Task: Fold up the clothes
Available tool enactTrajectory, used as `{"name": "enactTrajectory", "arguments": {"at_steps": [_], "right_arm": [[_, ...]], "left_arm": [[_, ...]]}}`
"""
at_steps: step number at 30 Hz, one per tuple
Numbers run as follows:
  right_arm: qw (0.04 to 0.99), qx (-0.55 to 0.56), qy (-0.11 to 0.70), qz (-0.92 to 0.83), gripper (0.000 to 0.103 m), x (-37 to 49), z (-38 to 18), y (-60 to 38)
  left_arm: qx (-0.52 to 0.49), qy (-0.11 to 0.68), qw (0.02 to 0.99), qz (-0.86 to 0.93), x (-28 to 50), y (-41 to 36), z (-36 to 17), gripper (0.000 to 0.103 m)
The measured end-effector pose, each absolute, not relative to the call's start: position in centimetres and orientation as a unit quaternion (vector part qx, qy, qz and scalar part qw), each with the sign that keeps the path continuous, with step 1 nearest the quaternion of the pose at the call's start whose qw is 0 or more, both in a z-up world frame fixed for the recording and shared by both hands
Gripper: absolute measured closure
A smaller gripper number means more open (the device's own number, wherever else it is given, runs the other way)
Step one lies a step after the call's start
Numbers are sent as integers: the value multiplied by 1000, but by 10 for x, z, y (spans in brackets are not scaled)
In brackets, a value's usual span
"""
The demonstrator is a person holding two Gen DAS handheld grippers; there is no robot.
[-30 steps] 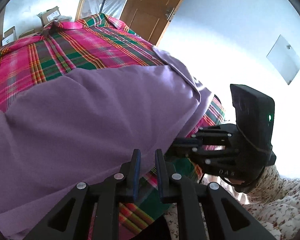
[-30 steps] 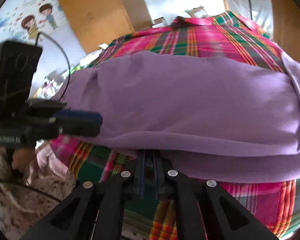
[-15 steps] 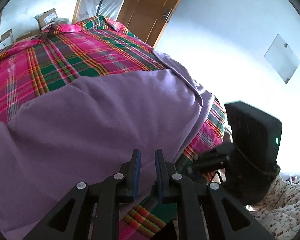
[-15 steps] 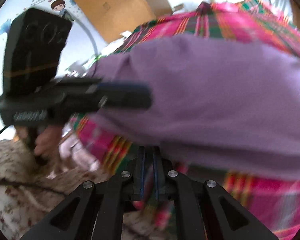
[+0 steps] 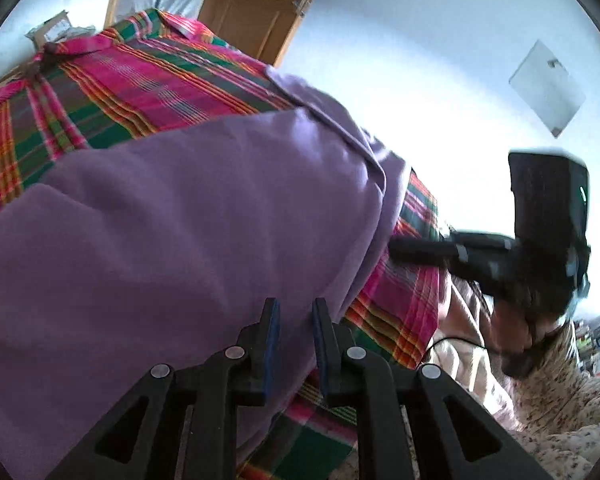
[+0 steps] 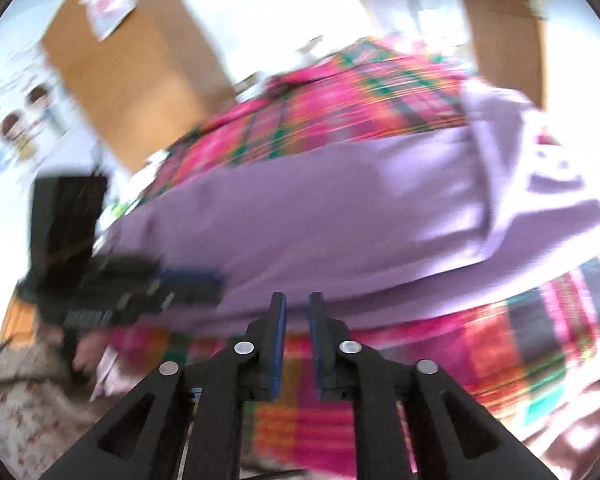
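Two grippers are held low at the near edge of a bed covered by a pink and green plaid sheet [image 5: 148,92]; a folded purple garment [image 5: 180,220] is spread across that sheet. The left gripper [image 5: 294,312] is levelled over the garment's near edge, its blue-padded fingers parted by a narrow gap with nothing clamped between them; the right gripper [image 6: 296,308] is pointed at the garment's front fold, its jaws likewise slightly parted and empty. In the left view the right gripper is seen reaching sideways to the garment's right end, carried by a hand [image 5: 516,332] above a floral fabric [image 5: 560,408]. Compared with half a second ago, the right gripper's jaws have been opened from a near-closed setting; its view is now heavily blurred; the garment's lie is little changed.
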State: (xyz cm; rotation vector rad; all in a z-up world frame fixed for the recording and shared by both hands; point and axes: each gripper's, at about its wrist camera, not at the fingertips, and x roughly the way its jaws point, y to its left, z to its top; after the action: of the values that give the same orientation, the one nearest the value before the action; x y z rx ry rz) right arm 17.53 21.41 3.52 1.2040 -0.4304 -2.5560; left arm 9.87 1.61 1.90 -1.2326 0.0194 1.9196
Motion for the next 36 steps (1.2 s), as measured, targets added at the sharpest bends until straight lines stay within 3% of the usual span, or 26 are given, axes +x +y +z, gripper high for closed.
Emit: {"name": "enactTrajectory", "arguments": {"at_steps": [5,10,20,23,36], "right_arm": [[117,437,-201,-869,88,162,16,242],[68,404,-156,-899,88,155,40,266],[-15,411,-21,-911,75,68,53,294],[-17,418,-3,-908,68,38,46,294],[-58,475,10,-878,67,-43,23,314]], "left_arm": [[-495,28,424,758,106,25,15,86],[-501,34,434,748,109,31,19,85],[-507,-3,428,748,82,43,22,84],[-518,-6,419,745,75,48,17,84],[-525,7,402,750,68,64,18,75]]}}
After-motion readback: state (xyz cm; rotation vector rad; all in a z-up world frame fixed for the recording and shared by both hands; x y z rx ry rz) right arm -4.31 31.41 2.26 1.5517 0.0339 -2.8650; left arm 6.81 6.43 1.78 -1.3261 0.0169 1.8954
